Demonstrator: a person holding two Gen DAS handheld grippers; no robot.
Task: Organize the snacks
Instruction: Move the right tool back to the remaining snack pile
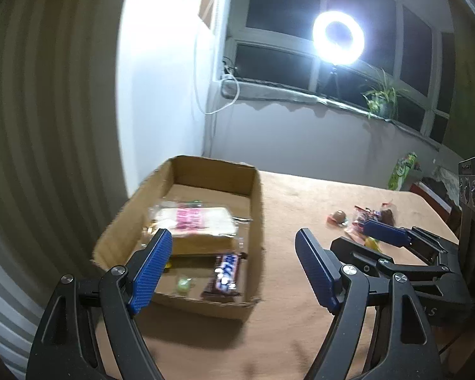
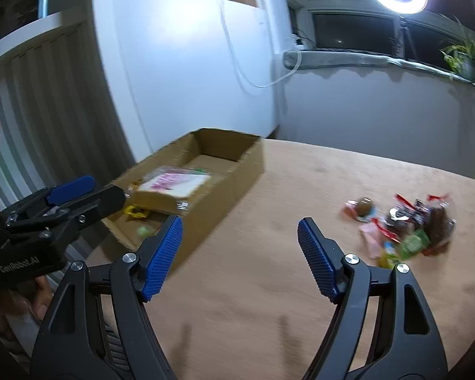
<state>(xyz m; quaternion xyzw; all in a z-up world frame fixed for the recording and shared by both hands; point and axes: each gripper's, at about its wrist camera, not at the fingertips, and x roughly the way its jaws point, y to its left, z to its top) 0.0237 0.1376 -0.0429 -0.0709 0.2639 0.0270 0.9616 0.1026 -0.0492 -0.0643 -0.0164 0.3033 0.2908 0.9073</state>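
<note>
Snacks (image 2: 405,231) are lying in a loose heap on the tan desk (image 2: 269,285), well apart from the cardboard box (image 1: 256,196) standing near the desk's left edge. Inside the box a pink-and-white packet (image 1: 196,221) is resting toward the middle, with a dark chocolate bar (image 1: 226,274) and a small green sweet (image 1: 183,283) sitting nearer the front wall. The left tool (image 1: 234,259) is hovering over the box's near right corner, its blue pads standing wide apart and gripping nothing. The right tool (image 2: 240,250) is hanging above bare desk between box and heap, likewise spread wide and empty. A ring light (image 1: 338,38) is glowing at the window.
</note>
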